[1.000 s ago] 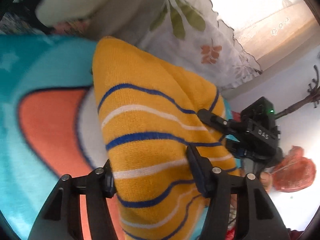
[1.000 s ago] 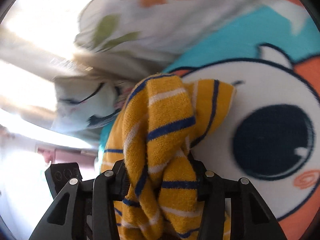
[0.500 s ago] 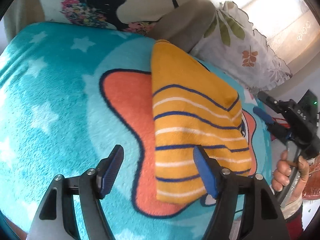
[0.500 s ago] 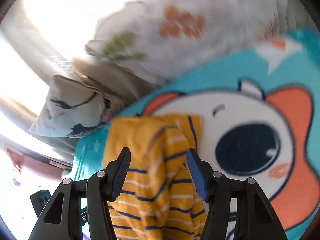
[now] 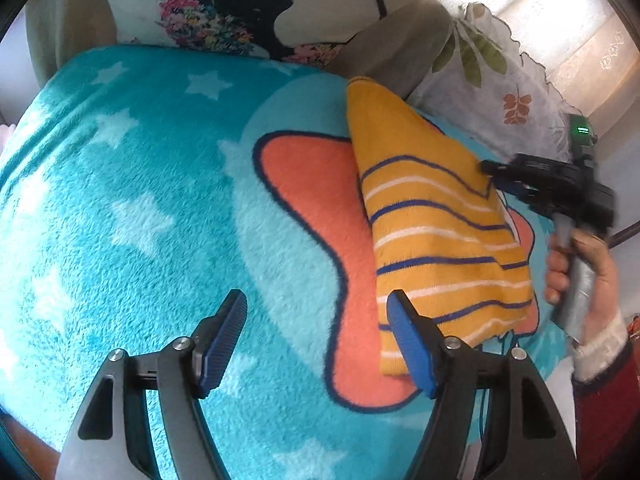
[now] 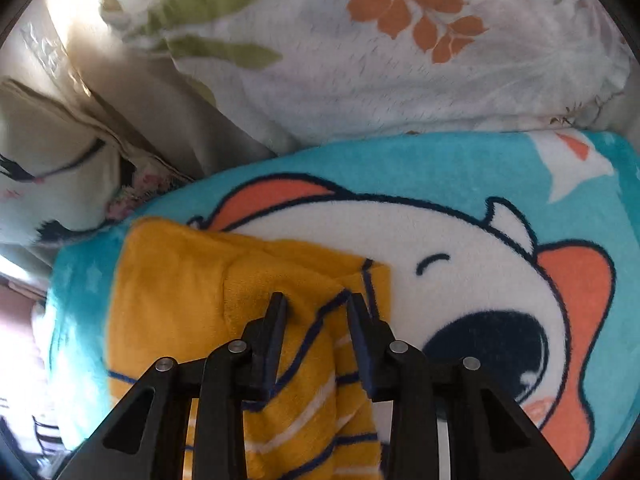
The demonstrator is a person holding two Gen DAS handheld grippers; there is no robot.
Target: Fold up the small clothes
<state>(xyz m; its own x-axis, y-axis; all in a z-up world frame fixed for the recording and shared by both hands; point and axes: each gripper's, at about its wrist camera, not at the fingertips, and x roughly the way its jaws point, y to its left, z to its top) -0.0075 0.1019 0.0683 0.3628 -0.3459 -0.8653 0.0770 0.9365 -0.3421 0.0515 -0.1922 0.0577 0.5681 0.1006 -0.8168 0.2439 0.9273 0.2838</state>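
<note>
Teal blanket (image 5: pixel 132 208) with white stars and an orange-and-white cartoon figure, spread over the whole surface in both views

Two pillows at 12 o'clock behind it: one with a black silhouette and flowers (image 5: pixel 256 12), at 9 o'clock in the right wrist view; one white with green and orange leaves (image 6: pixel 400 60), at 1 to 2 o'clock in the left wrist view

Yellow garment (image 5: pixel 436 216) with navy and white stripes, folded flat on the blanket at 3 o'clock of the left wrist view, plain end toward 12, striped end toward 5; at 7 o'clock low in the right wrist view (image 6: pixel 172 304), layers overlapping, one navy-edged corner peeking out at the right

Left gripper (image 5: pixel 316 336) at 6 o'clock, jaws spread wide, only blanket between them; right pad over the garment's near left corner, touching or not: cannot tell

Right gripper (image 6: pixel 316 312) closing, jaws narrow, a raised fold of the garment between the pads; pressed on it or not: cannot tell; seen in the left wrist view at 3 o'clock, tips at the garment's right edge

Hand (image 5: pixel 580 276) with a white cuff around its handle, at 4 o'clock
</note>
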